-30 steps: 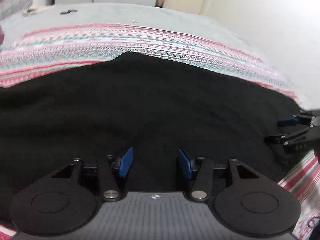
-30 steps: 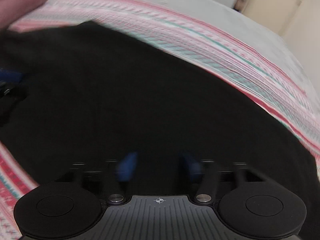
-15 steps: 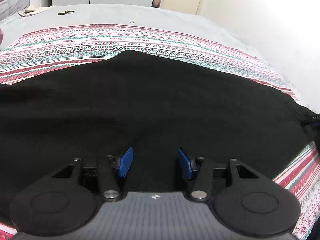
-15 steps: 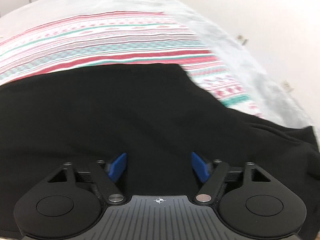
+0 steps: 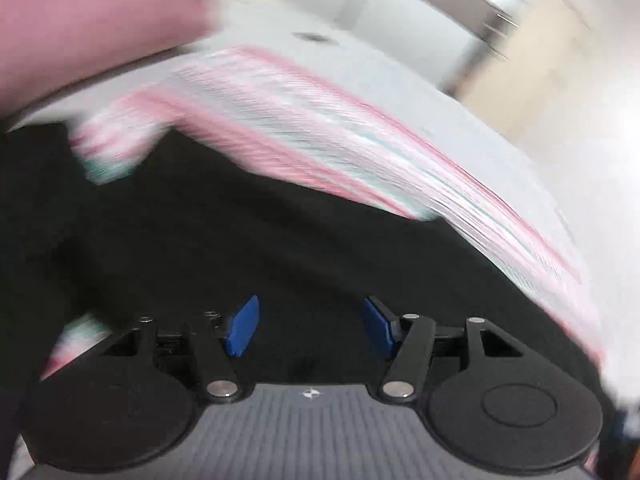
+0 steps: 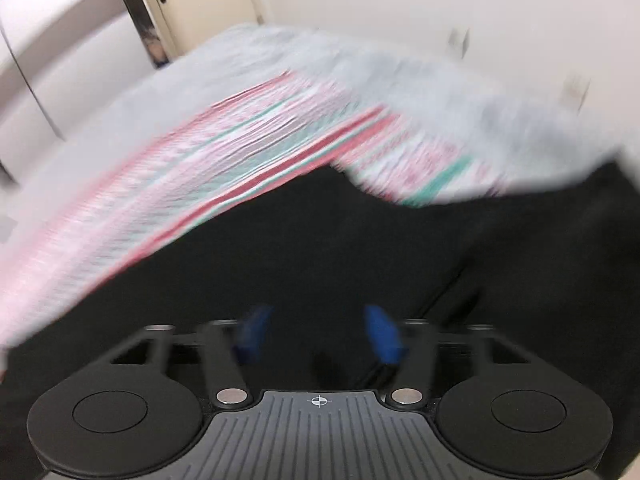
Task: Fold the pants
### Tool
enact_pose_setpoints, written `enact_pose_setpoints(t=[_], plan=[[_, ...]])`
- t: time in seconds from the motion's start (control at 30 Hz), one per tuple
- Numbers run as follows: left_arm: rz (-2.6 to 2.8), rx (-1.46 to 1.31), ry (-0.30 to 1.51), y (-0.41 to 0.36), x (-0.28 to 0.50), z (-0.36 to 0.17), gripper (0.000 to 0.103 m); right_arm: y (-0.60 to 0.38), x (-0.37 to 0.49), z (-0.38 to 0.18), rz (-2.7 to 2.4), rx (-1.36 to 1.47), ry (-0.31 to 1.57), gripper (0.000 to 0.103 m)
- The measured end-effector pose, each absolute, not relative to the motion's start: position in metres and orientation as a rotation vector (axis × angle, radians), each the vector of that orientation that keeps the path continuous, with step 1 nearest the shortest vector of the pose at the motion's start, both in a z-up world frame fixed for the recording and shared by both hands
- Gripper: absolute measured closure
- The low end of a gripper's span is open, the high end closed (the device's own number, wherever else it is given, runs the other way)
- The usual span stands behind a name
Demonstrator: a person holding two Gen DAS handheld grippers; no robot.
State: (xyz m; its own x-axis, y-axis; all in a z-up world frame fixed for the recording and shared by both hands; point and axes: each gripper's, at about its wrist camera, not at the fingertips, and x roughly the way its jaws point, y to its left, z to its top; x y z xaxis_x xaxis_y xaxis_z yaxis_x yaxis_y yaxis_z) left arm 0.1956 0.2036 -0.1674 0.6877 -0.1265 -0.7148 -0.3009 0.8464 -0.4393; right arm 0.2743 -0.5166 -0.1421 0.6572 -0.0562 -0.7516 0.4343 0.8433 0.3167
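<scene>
Black pants lie spread flat on a striped pink, white and green cloth on a bed. In the left wrist view, which is motion-blurred, my left gripper hovers low over the black fabric with its blue pads wide apart and nothing between them. In the right wrist view, also blurred, the pants fill the lower half and my right gripper is open and empty just above them. A fold line or seam runs to the right of it.
The striped cloth lies on a pale grey bedsheet. White walls, a door and wardrobe fronts stand behind the bed. A blurred pink shape fills the upper left of the left wrist view.
Both grippers have swung quickly sideways over the pants, so both views are now blurred and show other parts of the cloth. Both stay open and empty.
</scene>
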Motion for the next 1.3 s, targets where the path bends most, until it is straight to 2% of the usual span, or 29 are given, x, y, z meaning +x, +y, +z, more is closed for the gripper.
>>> enact_pose_setpoints(t=[0.13,0.3,0.4,0.63,0.73,0.8,0.87,0.9,0.93,1.03,1.1,1.13,1.17,1.27,1.3], plan=[[0.274,-0.871,0.849,0.264,0.150,-0.190,0.022,-0.527,0.259,-0.146,-0.211,0.589,0.814,0.029],[0.344,-0.942,0.827,0.276,0.151,-0.204,0.022,-0.529,0.245,-0.158,-0.178,0.786,0.839,0.029],[0.313,-0.910,0.815,0.269,0.165,-0.209,0.022,-0.519,0.232,-0.170,-0.202,0.816,0.876,0.029],[0.366,-0.844,0.769,0.259,0.177,-0.211,0.022,-0.560,0.217,-0.197,-0.318,1.112,0.787,0.028],[0.380,-0.813,0.753,0.256,0.169,-0.211,0.028,-0.560,0.225,-0.202,-0.350,1.185,0.747,0.028],[0.380,-0.805,0.744,0.256,0.167,-0.211,0.029,-0.548,0.237,-0.198,-0.309,1.121,0.742,0.028],[0.375,-0.803,0.738,0.256,0.166,-0.211,0.029,-0.536,0.245,-0.193,-0.354,1.018,0.756,0.032],[0.372,-0.801,0.736,0.255,0.167,-0.212,0.029,-0.535,0.247,-0.196,-0.408,1.007,0.770,0.042],[0.371,-0.794,0.736,0.256,0.171,-0.214,0.029,-0.536,0.247,-0.200,-0.454,1.019,0.772,0.046],[0.373,-0.772,0.727,0.254,0.177,-0.213,0.029,-0.533,0.245,-0.202,-0.510,1.021,0.724,0.041],[0.378,-0.767,0.714,0.254,0.179,-0.213,0.035,-0.526,0.247,-0.201,-0.546,0.988,0.700,0.040],[0.386,-0.754,0.716,0.254,0.181,-0.214,0.051,-0.522,0.248,-0.200,-0.564,0.966,0.691,0.040],[0.374,-0.745,0.722,0.255,0.183,-0.214,0.060,-0.517,0.249,-0.199,-0.582,0.943,0.682,0.040],[0.365,-0.745,0.720,0.255,0.182,-0.213,0.064,-0.503,0.259,-0.198,-0.622,0.878,0.673,0.044],[0.364,-0.739,0.717,0.254,0.182,-0.211,0.065,-0.502,0.260,-0.197,-0.605,0.896,0.664,0.070]])
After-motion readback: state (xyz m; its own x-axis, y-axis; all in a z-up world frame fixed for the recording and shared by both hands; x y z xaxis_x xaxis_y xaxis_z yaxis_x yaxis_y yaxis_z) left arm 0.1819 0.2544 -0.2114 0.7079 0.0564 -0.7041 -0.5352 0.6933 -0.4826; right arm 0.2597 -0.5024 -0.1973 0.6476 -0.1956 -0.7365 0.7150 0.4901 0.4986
